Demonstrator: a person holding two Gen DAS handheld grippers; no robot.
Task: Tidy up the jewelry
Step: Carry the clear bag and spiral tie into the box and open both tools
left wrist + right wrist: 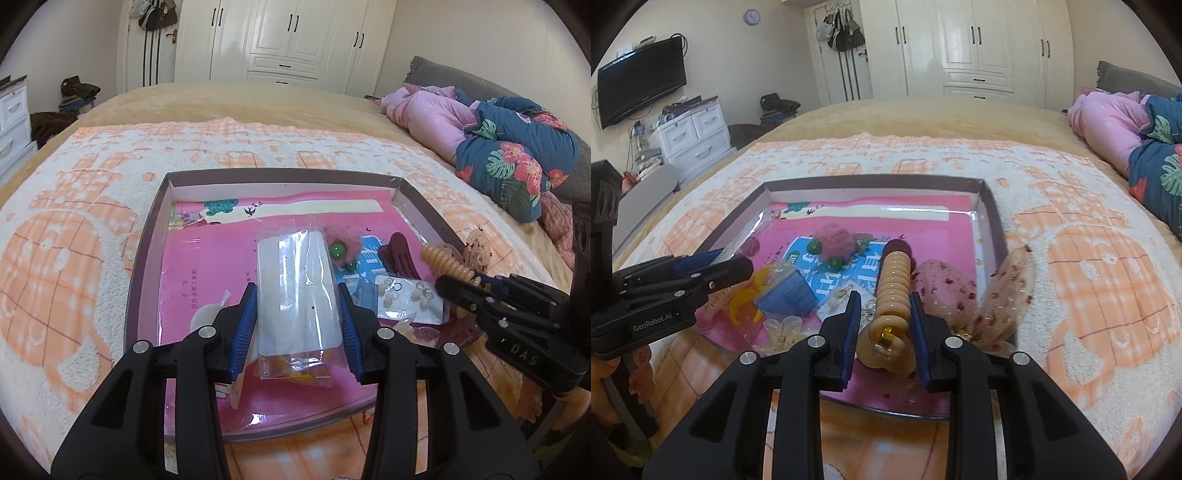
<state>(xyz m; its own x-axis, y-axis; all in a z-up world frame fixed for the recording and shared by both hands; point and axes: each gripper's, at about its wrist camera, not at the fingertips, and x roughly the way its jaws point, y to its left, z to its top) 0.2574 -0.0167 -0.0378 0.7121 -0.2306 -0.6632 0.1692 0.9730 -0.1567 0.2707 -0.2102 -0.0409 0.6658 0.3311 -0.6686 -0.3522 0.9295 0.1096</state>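
A shallow box tray with a pink lining lies on the bed and holds loose accessories. My left gripper is shut on a clear plastic packet with a white card inside, held over the tray's near half. My right gripper is shut on a beige spiral hair tie that has a gold clasp and a dotted tulle bow hanging to its right. It hovers at the tray's near right side. Each gripper shows in the other view: the right gripper and the left gripper.
In the tray lie a pink fluffy tie with green beads, a dark red claw clip, an earring card, a small blue box and a yellow piece. An orange-and-white towel covers the bed; folded quilts sit far right.
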